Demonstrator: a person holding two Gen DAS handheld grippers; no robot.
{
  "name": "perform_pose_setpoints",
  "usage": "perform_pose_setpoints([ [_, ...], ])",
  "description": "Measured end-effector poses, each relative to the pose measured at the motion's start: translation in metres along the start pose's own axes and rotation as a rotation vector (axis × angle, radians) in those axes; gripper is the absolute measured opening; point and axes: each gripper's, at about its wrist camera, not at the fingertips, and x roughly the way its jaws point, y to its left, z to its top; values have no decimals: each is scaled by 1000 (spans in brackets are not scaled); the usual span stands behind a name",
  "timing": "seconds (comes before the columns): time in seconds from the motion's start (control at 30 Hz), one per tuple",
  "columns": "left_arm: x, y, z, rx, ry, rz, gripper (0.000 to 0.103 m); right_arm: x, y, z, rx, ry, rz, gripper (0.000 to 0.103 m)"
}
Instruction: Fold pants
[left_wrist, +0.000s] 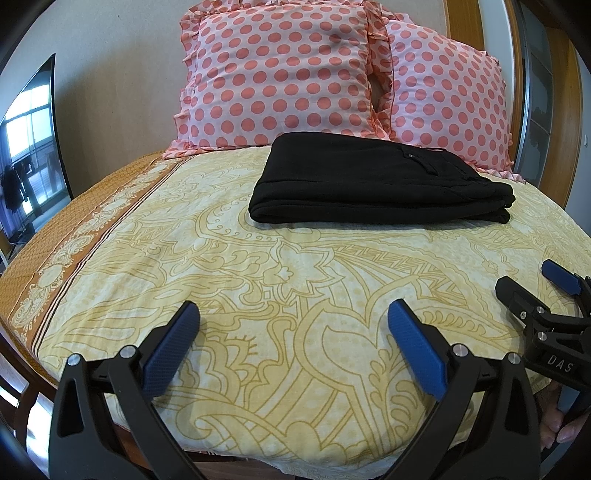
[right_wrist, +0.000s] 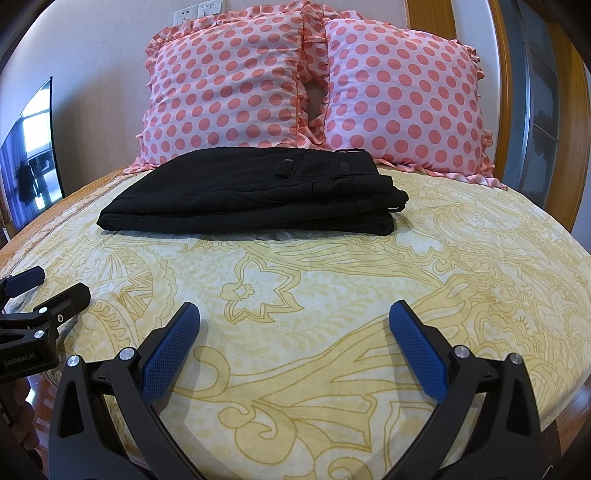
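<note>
The black pants (left_wrist: 376, 181) lie folded into a flat stack on the yellow patterned bedsheet (left_wrist: 258, 295), just in front of the pillows; they also show in the right wrist view (right_wrist: 251, 192). My left gripper (left_wrist: 293, 314) is open and empty, over the sheet well short of the pants. My right gripper (right_wrist: 295, 314) is open and empty too, also short of the pants. The right gripper shows at the right edge of the left wrist view (left_wrist: 532, 284), and the left gripper shows at the left edge of the right wrist view (right_wrist: 48, 284).
Two pink polka-dot pillows (left_wrist: 280, 74) (right_wrist: 402, 96) lean against the wall behind the pants. A dark TV screen (left_wrist: 29, 147) stands left of the bed. A wooden frame (right_wrist: 509, 74) rises at the right. The bed's near wooden edge (left_wrist: 22, 398) runs below the grippers.
</note>
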Motion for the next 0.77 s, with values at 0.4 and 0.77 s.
perform_pose_setpoints([
  [0.4,0,-1,0,-3,-12,1,101,0,0,0,0,0,1,102],
  [0.77,0,-3,-1,-3,-9,1,101,0,0,0,-1,0,1,102],
])
